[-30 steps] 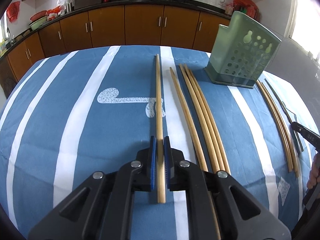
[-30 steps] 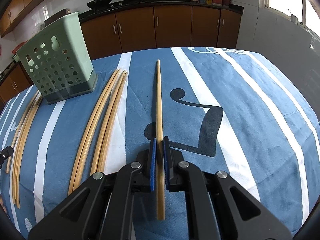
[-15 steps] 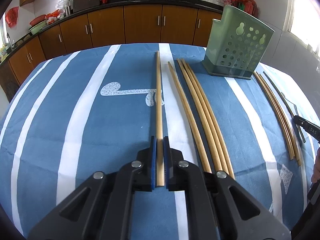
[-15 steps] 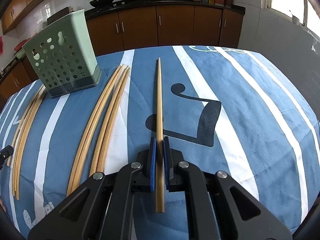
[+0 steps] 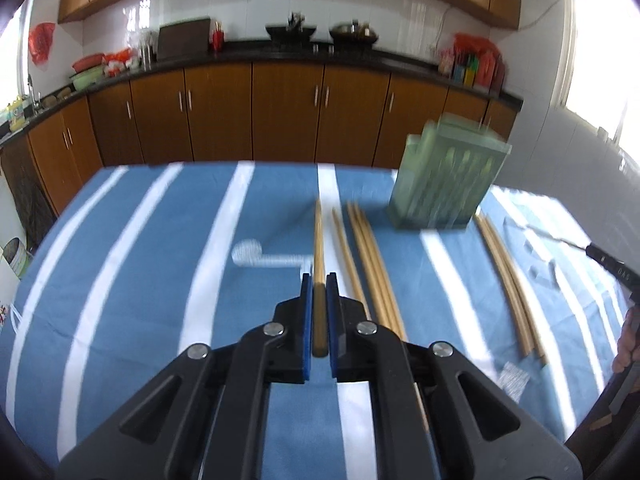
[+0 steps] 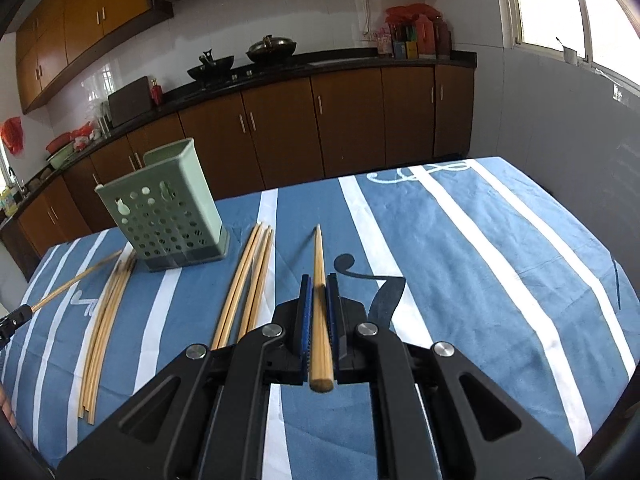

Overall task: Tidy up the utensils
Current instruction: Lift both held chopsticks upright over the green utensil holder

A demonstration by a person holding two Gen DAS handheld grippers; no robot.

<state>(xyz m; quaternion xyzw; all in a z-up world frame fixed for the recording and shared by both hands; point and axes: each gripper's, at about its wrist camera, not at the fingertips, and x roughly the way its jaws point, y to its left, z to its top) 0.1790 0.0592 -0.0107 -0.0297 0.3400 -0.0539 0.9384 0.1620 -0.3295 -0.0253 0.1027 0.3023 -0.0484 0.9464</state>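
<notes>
The left hand-held gripper was pinching a chopstick between its blue pads, and the right hand-held gripper was pinching another chopstick in the same way; both sticks pointed toward 12 o'clock, above the surface with its blue and white striped cloth.

In the right view the surface was bare from 1 to 4 o'clock, up to its edge at the right. At 10 o'clock stood the green holder, upright, with loose chopsticks just beside its right side and a second bundle at 9 o'clock. The left view was blurred. There the holder stood at 1 o'clock, and the open room was from 9 to 11 o'clock.

Only the right view showed the holder's holes sharply. Only the left view showed the wide bare stripes at the left edge.
</notes>
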